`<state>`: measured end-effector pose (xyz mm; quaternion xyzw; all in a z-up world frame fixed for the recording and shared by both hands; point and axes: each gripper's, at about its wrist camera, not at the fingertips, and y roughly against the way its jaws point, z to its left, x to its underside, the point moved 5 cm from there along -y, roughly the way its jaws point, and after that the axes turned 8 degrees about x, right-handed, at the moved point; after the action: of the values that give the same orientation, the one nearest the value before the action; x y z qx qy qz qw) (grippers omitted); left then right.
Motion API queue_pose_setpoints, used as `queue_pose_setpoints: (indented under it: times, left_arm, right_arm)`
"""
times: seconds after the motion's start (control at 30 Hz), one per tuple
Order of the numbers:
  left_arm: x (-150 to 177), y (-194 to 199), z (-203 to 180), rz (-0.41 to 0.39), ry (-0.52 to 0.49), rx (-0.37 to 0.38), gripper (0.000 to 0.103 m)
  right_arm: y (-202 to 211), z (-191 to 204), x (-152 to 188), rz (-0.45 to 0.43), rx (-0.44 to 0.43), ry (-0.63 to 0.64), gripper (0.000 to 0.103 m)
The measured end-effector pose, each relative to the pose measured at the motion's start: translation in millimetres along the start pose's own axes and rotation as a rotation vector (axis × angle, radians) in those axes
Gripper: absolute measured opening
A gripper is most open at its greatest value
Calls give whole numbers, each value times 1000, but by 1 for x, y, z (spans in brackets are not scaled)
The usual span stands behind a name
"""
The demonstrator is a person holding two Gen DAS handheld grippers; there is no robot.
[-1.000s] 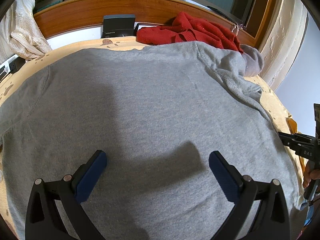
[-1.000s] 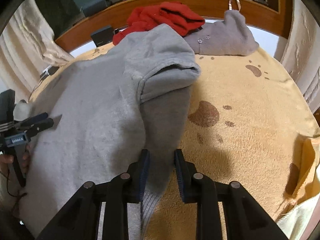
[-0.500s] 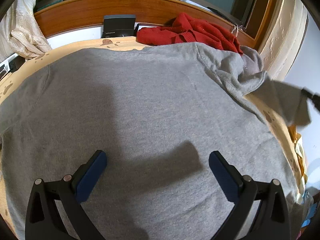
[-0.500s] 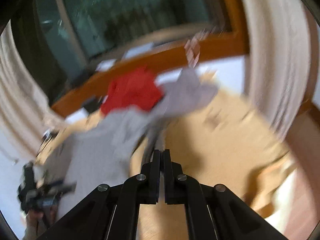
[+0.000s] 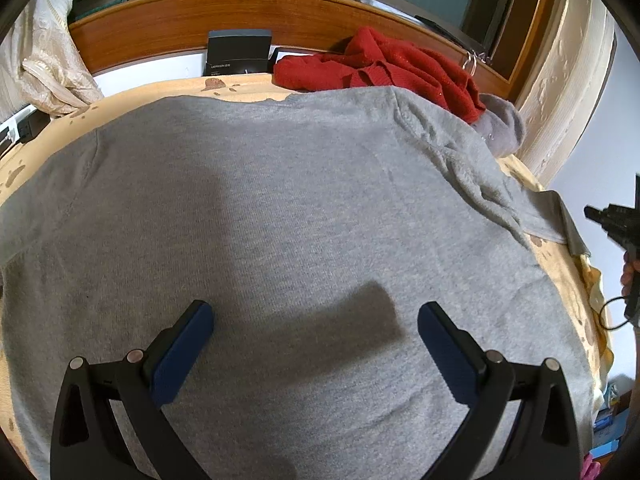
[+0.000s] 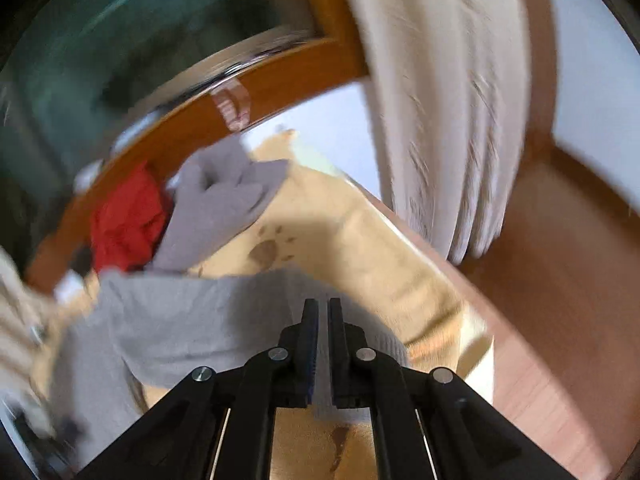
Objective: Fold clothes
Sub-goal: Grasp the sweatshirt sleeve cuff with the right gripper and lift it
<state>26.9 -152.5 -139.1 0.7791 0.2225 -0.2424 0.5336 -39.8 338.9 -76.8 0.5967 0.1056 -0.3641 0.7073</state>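
Note:
A grey sweater (image 5: 300, 200) lies spread flat over a yellow blanket (image 6: 340, 240) on the bed. My left gripper (image 5: 316, 316) hovers open over the sweater's lower body, with nothing between its blue pads. The sweater's right sleeve (image 5: 540, 216) is drawn out sideways past the body. My right gripper (image 6: 322, 304) is shut on that sleeve (image 6: 200, 320), and a strip of grey fabric shows between its jaws. In the left wrist view the right gripper (image 5: 600, 214) sits at the far right edge, just beyond the cuff. The right wrist view is blurred.
A red garment (image 5: 380, 68) and a paler grey one (image 5: 500, 128) are heaped at the bed's head by the wooden headboard (image 5: 160, 32). A black box (image 5: 238, 52) leans there. A cream curtain (image 6: 440, 100) hangs right of the bed. A person's hand (image 5: 630, 272) holds the right gripper.
The right gripper closed on the sleeve, lifted it, rolled, and pulled it out to the right of the sweater. The left gripper stayed still and open.

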Motion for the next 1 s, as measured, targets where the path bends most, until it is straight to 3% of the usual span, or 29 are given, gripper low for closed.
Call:
queue_pose_setpoints:
  times: [0.13, 0.2, 0.27, 0.3, 0.33, 0.37, 0.53, 0.67, 0.73, 0.77, 0.8, 0.83, 1.0]
  left_arm:
    - [-1, -1, -1, 2, -3, -6, 103]
    - [-1, -1, -1, 3, -5, -8, 102]
    - [-1, -1, -1, 2, -3, -6, 102]
    - [-1, 0, -1, 1, -2, -4, 102]
    - [-1, 0, -1, 1, 0, -3, 102]
    - [-1, 0, -1, 1, 0, -3, 102]
    - [-1, 0, -2, 0, 0, -4, 102]
    - [0, 0, -2, -2, 2, -2, 102]
    - [-1, 0, -2, -2, 3, -1, 102]
    - [-1, 0, -2, -2, 3, -1, 102]
    - [-1, 0, -2, -2, 4, 0, 102]
    - [-1, 0, -2, -2, 4, 0, 102]
    - [-1, 0, -2, -1, 1, -3, 102]
  right_arm:
    - [13, -15, 9, 31, -127, -116, 5]
    - [21, -10, 10, 27, -135, -87, 8]
    - [25, 2, 14, 3, -67, 26, 32]
    - [26, 10, 17, -20, -18, 94, 66]
    - [27, 18, 21, -44, 31, 162, 88]
    - [26, 25, 24, -63, 69, 221, 88]
    - [7, 57, 40, -100, 178, 432, 88]
    - [-35, 68, 46, -24, 339, 561, 85]
    - [-51, 63, 46, 15, 373, 565, 64]
    - [-54, 59, 43, 27, 367, 541, 63]
    - [-57, 54, 40, 38, 360, 517, 55]
    - [-59, 50, 37, 49, 354, 490, 39]
    - [-48, 21, 14, 95, 257, 310, 11]
